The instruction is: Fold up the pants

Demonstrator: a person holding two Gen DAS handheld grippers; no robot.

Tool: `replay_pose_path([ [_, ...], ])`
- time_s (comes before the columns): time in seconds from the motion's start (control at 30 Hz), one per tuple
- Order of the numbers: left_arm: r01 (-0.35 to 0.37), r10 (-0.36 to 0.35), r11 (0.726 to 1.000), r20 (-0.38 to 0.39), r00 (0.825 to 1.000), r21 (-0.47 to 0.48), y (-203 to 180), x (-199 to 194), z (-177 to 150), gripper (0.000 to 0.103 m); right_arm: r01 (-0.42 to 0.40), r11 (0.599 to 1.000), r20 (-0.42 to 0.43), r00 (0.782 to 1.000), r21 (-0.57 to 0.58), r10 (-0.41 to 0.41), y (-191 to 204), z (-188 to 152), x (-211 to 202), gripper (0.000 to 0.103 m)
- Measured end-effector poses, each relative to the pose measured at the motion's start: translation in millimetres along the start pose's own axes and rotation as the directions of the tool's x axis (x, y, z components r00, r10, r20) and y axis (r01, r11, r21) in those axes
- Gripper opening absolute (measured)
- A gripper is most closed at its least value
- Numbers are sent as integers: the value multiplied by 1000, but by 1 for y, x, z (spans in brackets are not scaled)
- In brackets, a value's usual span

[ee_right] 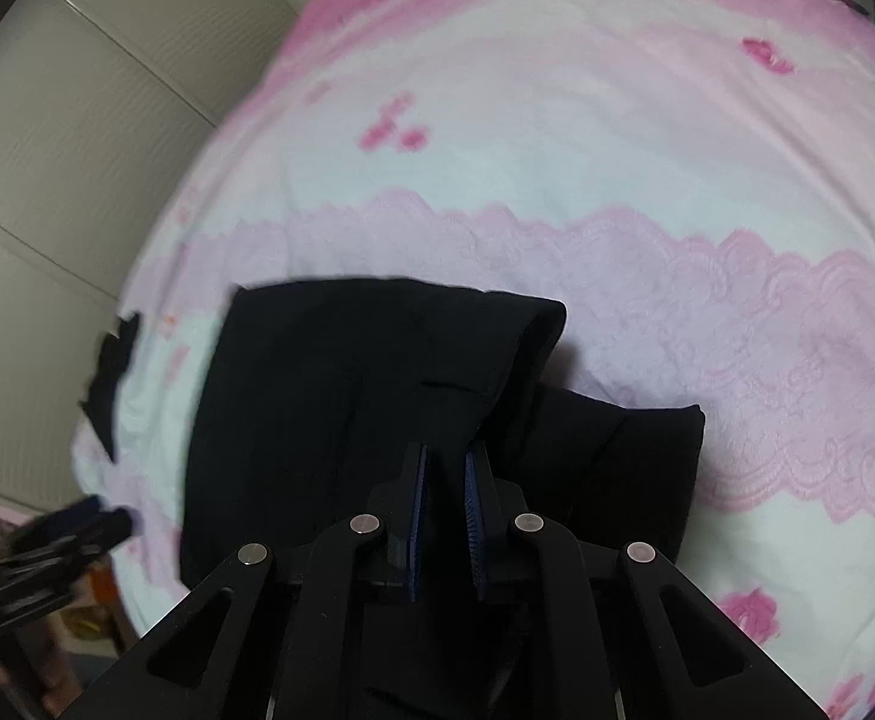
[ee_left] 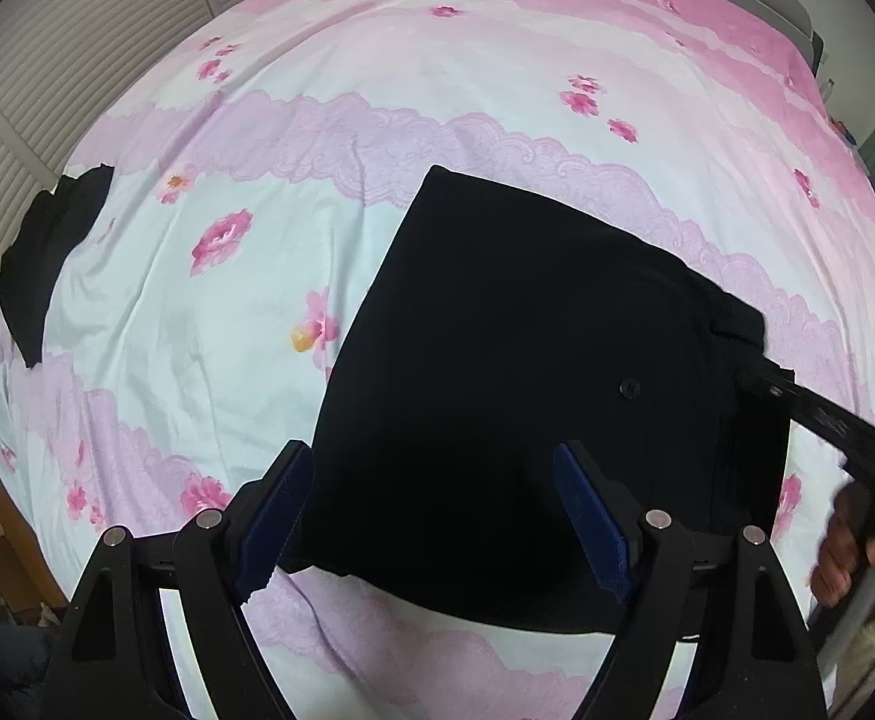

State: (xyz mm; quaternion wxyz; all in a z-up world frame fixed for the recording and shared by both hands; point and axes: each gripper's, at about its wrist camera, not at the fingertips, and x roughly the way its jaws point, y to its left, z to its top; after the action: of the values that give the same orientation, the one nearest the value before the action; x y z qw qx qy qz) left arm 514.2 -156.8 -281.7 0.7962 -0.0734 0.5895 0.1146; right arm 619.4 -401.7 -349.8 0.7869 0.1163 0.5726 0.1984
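On a bed with a pink and white floral sheet [ee_left: 317,120], dark folded pants [ee_left: 527,360] lie at the centre. In the left wrist view the left gripper [ee_left: 437,510] hangs over the near edge of the pants, jaws wide and holding nothing. At 3 o'clock the right gripper [ee_left: 845,426] reaches in, a hand [ee_left: 857,552] behind it. In the right wrist view the right gripper [ee_right: 445,474] has narrow jaws pinching a fold of the pants [ee_right: 341,396]. A second dark garment [ee_left: 47,258] lies well apart at 9 o'clock by the bed's edge. Slatted panels [ee_left: 47,60] stand beyond.
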Motion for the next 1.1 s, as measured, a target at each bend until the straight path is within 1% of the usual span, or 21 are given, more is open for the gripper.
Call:
replay_pose_path([
  [0.03, 7, -7, 1000, -2, 1000, -3, 1, -2, -1, 82, 11, 1000, -16, 1000, 24, -11, -5, 2, 8, 18],
  [0.07, 10, -10, 1000, -2, 1000, -5, 2, -3, -1, 82, 3, 998, -31, 1000, 58, -2, -11, 4, 15, 18],
  [0.13, 10, -10, 1000, 4, 1000, -2, 4, -8, -5, 82, -36, 984, -53, 998, 176, 46, -26, 3, 24, 18],
  [0.17, 3, -3, 1000, 5, 1000, -3, 6, -9, -7, 82, -62, 971, -52, 996, 232, 76, -33, 0, 24, 14],
  [0.2, 0, 0, 1000, 5, 1000, -7, 7, -11, -8, 82, -87, 957, -46, 994, 278, 103, -38, -3, 21, 8],
  [0.27, 2, -2, 1000, 8, 1000, -20, 12, -15, -12, 82, -135, 941, 2, 990, 310, 141, -41, -11, 5, 5],
  [0.33, -1, 2, 1000, 13, 1000, -21, 14, -17, -14, 82, -135, 945, 51, 991, 298, 125, -37, -15, -17, 5],
  [0.37, -4, 5, 1000, 13, 1000, -19, 14, -18, -15, 82, -119, 950, 68, 992, 287, 103, -34, -18, -28, 4],
  [0.4, -4, 4, 1000, 11, 1000, -14, 13, -19, -16, 82, -81, 958, 73, 995, 275, 63, -32, -21, -38, 4],
  [0.47, 1, -1, 1000, 14, 1000, -6, 11, -20, -17, 82, -38, 967, 78, 997, 254, 19, -29, -26, -51, 4],
  [0.53, 5, -5, 1000, 21, 1000, 0, 9, -22, -18, 82, 36, 977, 69, 996, 211, -52, -24, -30, -58, 4],
  [0.6, 7, -7, 1000, 25, 1000, 12, 6, -24, -20, 82, 111, 980, 64, 990, 167, -124, -25, -34, -64, 4],
  [0.67, 0, -1, 1000, 29, 1000, 30, 4, -25, -23, 82, 144, 973, 48, 987, 182, -155, -34, -35, -64, 4],
  [0.7, 0, -1, 999, 29, 1000, 37, 4, -26, -25, 82, 145, 966, 39, 987, 213, -156, -42, -35, -66, 3],
  [0.77, 0, -2, 999, 30, 1000, 44, 4, -26, -29, 82, 147, 958, 53, 985, 246, -164, -50, -36, -74, 3],
  [0.83, -3, 2, 999, 23, 1000, 48, 4, -24, -32, 82, 188, 958, 87, 974, 215, -211, -47, -38, -87, 3],
  [0.87, -5, 5, 999, 17, 1000, 49, 4, -22, -34, 82, 221, 956, 99, 965, 193, -243, -46, -38, -91, 3],
  [0.9, -8, 7, 999, 13, 1000, 50, 5, -21, -34, 82, 265, 949, 93, 955, 169, -283, -47, -37, -88, 3],
  [0.93, -10, 10, 999, 11, 1000, 48, 5, -19, -36, 82, 310, 937, 61, 945, 158, -323, -52, -36, -79, 3],
  [1.03, -23, 22, 998, 5, 1000, 61, 6, -14, -41, 82, 362, 918, -16, 931, 162, -365, -67, -36, -53, 3],
  [1.1, -30, 30, 997, 1, 1000, 74, 7, -12, -45, 82, 408, 905, -26, 913, 119, -408, -65, -38, -43, 5],
])
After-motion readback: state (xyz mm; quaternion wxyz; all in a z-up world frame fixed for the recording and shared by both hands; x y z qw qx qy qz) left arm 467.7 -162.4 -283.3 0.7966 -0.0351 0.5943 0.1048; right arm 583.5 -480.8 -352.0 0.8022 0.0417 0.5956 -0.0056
